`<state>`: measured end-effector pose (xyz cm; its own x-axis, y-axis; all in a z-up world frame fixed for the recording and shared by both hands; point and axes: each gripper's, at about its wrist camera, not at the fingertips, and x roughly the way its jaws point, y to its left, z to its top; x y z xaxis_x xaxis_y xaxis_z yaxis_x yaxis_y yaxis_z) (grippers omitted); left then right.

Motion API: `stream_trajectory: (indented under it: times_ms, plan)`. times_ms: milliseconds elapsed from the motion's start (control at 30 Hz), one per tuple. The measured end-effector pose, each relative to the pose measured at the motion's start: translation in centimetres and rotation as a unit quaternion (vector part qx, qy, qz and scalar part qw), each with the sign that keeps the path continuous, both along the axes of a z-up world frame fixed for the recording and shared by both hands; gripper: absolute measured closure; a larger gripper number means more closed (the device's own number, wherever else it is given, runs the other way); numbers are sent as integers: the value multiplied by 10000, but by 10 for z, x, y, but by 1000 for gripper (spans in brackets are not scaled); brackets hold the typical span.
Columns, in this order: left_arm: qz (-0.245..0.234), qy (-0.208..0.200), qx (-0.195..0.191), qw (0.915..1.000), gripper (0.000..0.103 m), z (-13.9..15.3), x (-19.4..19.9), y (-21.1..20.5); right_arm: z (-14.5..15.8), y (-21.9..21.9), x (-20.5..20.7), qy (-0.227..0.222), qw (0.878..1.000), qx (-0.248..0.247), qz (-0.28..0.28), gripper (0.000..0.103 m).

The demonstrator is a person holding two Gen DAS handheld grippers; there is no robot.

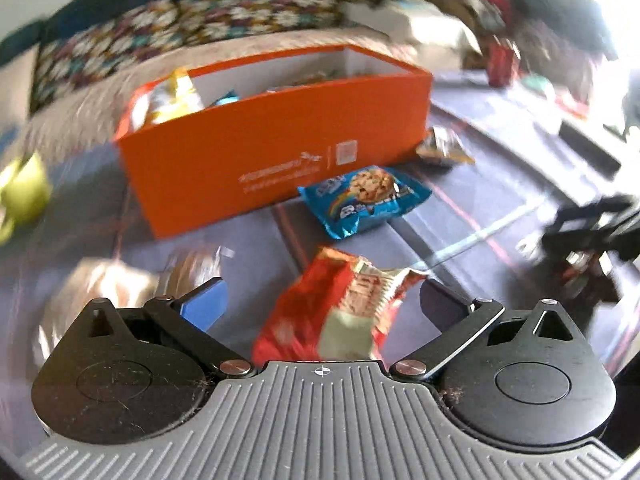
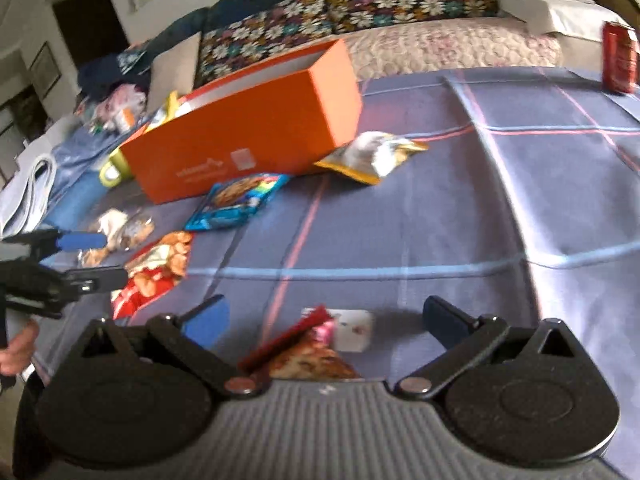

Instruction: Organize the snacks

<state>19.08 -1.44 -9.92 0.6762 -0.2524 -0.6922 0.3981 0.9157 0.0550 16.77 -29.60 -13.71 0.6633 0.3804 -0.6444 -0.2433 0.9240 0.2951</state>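
Left wrist: left gripper point(image 1: 320, 300) spread wide over red snack bag point(image 1: 332, 312), ungrasped; next clamp, carry to orange box point(image 1: 256, 152). Right gripper point(image 2: 324, 320) released.

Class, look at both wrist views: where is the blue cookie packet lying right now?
The blue cookie packet lies flat on the plaid tablecloth, against the orange box's front side, beyond the red snack bag.

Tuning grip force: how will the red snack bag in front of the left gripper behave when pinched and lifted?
The red snack bag looks crinkled and puffy, so it will probably flex and sag rather than lift stiffly. Its glossy film may slip between the pads. Likely light for its size, lying flat on the checked cloth, so unlikely to roll.
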Motion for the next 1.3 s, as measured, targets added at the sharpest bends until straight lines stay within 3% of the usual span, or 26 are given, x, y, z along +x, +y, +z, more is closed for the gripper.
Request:
stream_trajectory:
  times_ms: [167, 267, 300, 467, 600, 700, 800, 967, 1100, 1300]
  plan:
    - [-597, 285, 517, 9965, 31, -20, 24, -16, 1, -2, -4, -42, 9999, -145, 48, 1]
    - [-634, 154, 543, 9964, 47, -22, 23, -24, 0, 2, -3, -61, 9994, -323, 86, 1]
    - [-545, 149, 466, 9973, 60, -22, 22, -24, 0, 3, -3, -75, 9991, -403, 109, 1]
    - [591, 60, 478, 9971, 69, -22, -1, -24, -4, 13, -7, -233, 9957, -858, 252, 1]
    - [1366, 102, 356, 9899, 67, -24, -23, -4, -8, 20, -12, -385, 9916, -1182, 363, 1]
    - [1708, 283, 10, 9849, 61, -25, -38, 19, -12, 27, -17, -523, 9882, -1386, 397, 1]
    - [1869, 390, -211, 9814, 39, -29, -46, 33, -12, 29, -13, -502, 9884, -1399, 317, 1]
    - [1786, 408, -300, 9826, 31, -28, -53, 31, -9, 29, -9, -370, 9887, -1422, 311, 1]
    - [1610, 296, -160, 9864, 31, -27, -56, 20, 2, 14, -25, -628, 9933, -849, 464, 1]
    - [1602, 343, -224, 9862, 30, -31, -54, 19, -5, 23, -41, -629, 9861, -1297, 832, 1]
